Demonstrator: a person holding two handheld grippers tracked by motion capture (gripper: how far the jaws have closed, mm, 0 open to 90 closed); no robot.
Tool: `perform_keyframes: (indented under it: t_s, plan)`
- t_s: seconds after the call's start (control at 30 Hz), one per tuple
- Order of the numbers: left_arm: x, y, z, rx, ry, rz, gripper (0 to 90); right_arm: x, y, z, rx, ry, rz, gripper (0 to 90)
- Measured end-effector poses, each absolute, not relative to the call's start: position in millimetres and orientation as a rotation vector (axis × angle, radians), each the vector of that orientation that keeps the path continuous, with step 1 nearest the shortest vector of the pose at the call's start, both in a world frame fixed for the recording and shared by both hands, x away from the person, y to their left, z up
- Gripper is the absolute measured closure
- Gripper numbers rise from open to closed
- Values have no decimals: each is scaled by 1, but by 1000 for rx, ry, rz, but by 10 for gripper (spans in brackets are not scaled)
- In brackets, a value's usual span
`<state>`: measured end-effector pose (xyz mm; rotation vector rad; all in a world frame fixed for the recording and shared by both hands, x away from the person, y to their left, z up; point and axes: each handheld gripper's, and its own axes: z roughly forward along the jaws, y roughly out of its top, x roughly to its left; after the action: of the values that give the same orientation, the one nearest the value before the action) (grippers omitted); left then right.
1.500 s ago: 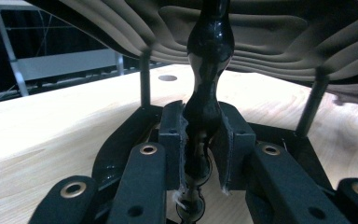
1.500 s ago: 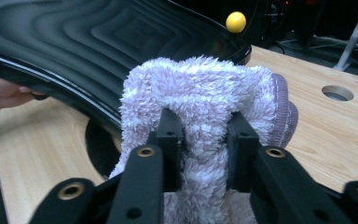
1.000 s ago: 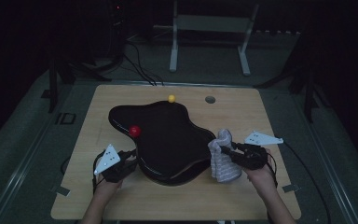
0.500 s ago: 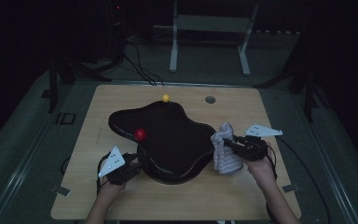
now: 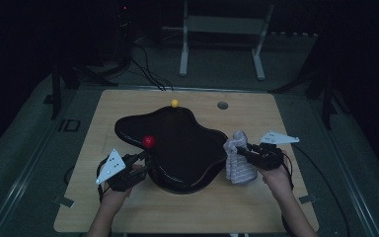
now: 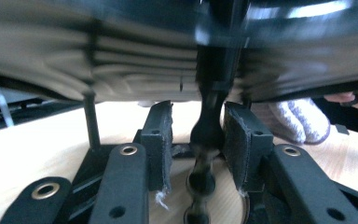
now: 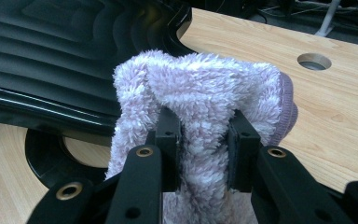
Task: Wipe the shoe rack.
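The red ball (image 5: 148,141) has rolled toward the left tool (image 5: 145,157), clamped on the black tray's (image 5: 187,143) rim; right tool (image 5: 241,150) stays clamped on the fuzzy sock (image 5: 239,163). A yellow ball (image 5: 174,102) sits near the bench's (image 5: 177,217) far edge.

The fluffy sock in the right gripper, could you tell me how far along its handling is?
Done: the right gripper is shut on the fluffy sock, which hangs beside the black tray. In hand: the left gripper has its jaws around the tray's edge. Left: the sock is not yet on the tray, where a red ball sits.
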<state>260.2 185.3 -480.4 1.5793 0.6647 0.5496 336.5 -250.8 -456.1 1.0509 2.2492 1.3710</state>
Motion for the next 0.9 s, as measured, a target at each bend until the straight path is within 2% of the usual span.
perform_keyframes:
  t_s: [0.1,0.13,0.17,0.5,0.9]
  plan:
    - [261,182,-475,1582,661,570,668,336,-250,-456,1053,2246,1370,715]
    - [261,181,-475,1581,658,572,736,335,-250,-455,1052,2236,1375,718]
    - [260,178,-475,1582,657,590,751,334,-251,-456,1053,2235,1379,719]
    - [259,179,-478,1553,664,579,760,325,-252,-480,1097,2267,1360,729]
    - [260,177,-478,1553,657,575,760,323,-249,-493,1108,2297,1294,735]
